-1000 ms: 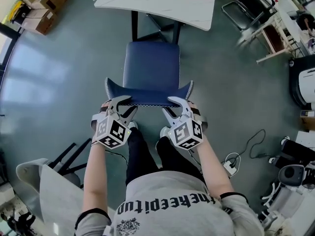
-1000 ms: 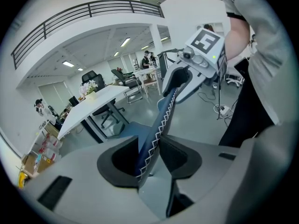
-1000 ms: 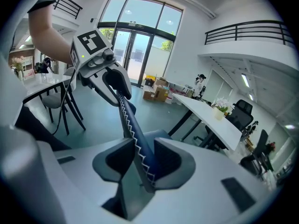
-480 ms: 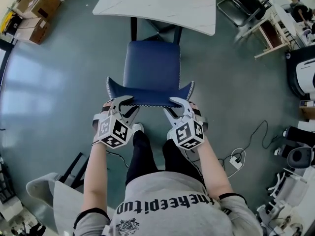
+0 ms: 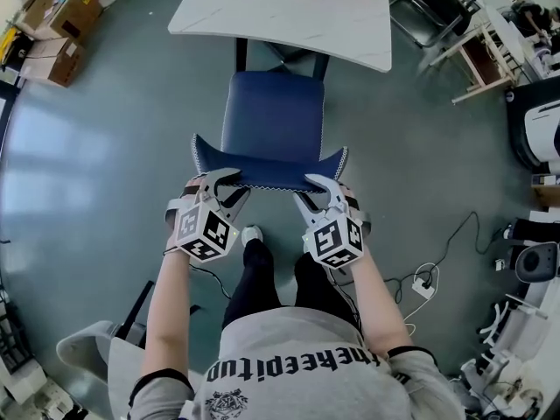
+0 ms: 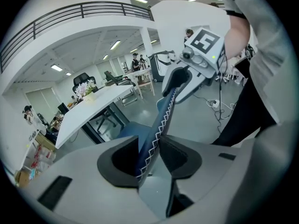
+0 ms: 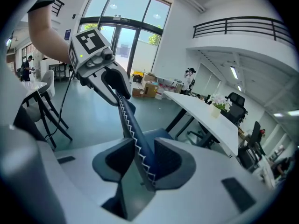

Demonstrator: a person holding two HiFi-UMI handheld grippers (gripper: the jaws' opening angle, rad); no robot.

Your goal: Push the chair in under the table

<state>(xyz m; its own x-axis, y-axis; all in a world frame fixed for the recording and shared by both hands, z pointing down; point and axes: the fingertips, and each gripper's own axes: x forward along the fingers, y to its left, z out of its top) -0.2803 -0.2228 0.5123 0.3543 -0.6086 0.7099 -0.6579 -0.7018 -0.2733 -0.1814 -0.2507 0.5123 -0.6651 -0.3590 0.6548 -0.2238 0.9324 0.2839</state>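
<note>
Head view: gripping chair (image 5: 273,121) by top edge of backrest (image 5: 267,166), left gripper (image 5: 226,182) near one end, right gripper (image 5: 317,185) near the other. Seat front at edge of white surface (image 5: 289,11), rest of seat out from under it.
Left gripper view: fingers (image 6: 117,158) clamped on stitched blue backrest.
Right gripper view: same, fingers closed on backrest edge.

Open floor at the sides, table frame ahead
Bare grey floor (image 5: 114,147) lies open left and right of the blue chair (image 5: 273,121); just beyond its seat stands the white table (image 5: 262,16) edge with black table legs (image 5: 240,55) beneath; a power strip (image 5: 423,284) and its cable lie on the right
</note>
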